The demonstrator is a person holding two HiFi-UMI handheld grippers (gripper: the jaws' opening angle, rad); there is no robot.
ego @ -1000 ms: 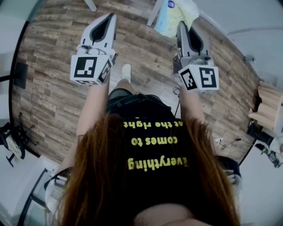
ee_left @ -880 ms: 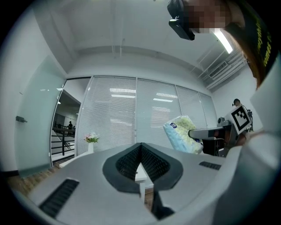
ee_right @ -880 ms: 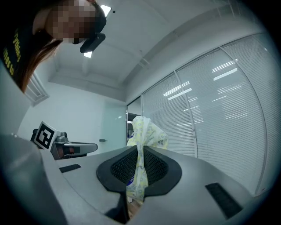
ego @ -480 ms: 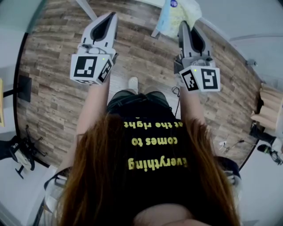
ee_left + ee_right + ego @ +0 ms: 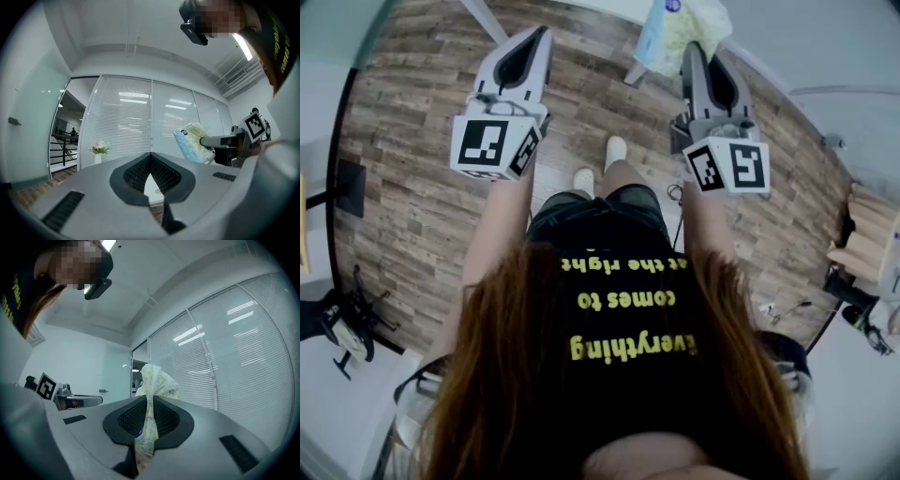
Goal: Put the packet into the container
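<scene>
The right gripper (image 5: 149,404) had its fingers (image 5: 126,420) clenched on the edge of the packet (image 5: 157,383), holding it in the air above the wooden floor (image 5: 403,187). The left gripper (image 5: 151,157) was level beside it, its fingers (image 5: 136,176) closed together with nothing between them.

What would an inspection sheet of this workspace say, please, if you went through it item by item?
Surface: wood-plank floor below; no worktop in the head view.
Job's things: packet, pale blue and yellow, pinched by its edge; container not seen.
Clutter: cardboard boxes at the floor's right edge; black stand at the left.
Grippers: right gripper shut on packet; left gripper shut, empty.
Cables: thin dark lead on the floor by the right arm.
Surroundings: glass wall with blinds, vase of flowers.
</scene>
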